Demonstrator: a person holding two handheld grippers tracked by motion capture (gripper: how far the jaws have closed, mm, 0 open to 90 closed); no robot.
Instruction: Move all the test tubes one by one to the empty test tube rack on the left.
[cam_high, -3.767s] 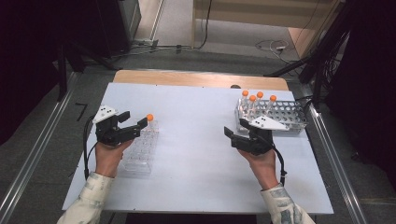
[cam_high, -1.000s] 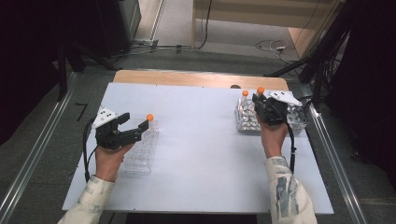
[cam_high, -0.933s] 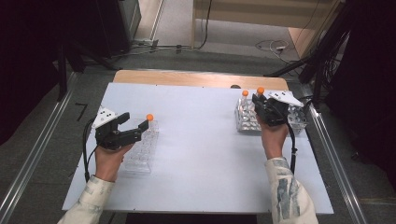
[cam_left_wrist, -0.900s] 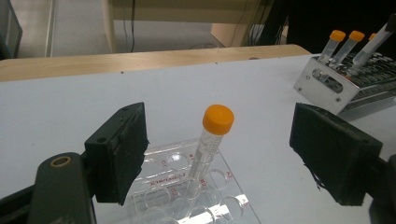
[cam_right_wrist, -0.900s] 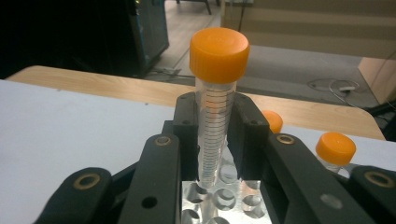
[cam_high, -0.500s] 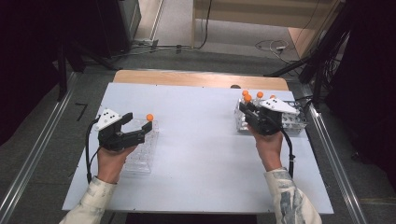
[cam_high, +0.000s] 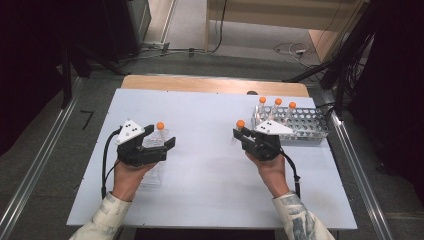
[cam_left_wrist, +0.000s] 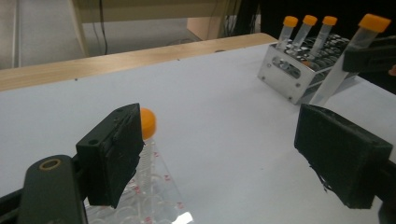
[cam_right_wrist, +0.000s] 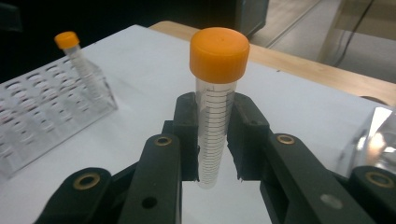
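The work in hand appears to be moving clear plastic tubes with orange caps from the metal rack with round holes (cam_high: 300, 125) on the right side of the white bench (cam_high: 210, 200) to the clear plastic rack (cam_high: 152, 172) on the left side.

The right tongs (cam_high: 239, 134) are closed on one clear tube with an orange cap (cam_right_wrist: 216, 116), gripping it upright at the middle of its body, so the cap stands above the pads. In the high view this tube (cam_high: 240, 125) is in the air over the bench, just left of the metal rack and well apart from the clear rack.

The left tongs (cam_high: 167, 142) stand wide, and their jaws have just been opening further; nothing is between them. They hover beside the one tube with an orange cap (cam_left_wrist: 147, 123) that already stands in the clear rack.

Judged from this, the task is in an early stage: one tube is placed, one is on the way, and three tubes (cam_high: 276, 106) are left in the metal rack. The carried tube must yet cross the bench and go down into a free hole of the clear rack.
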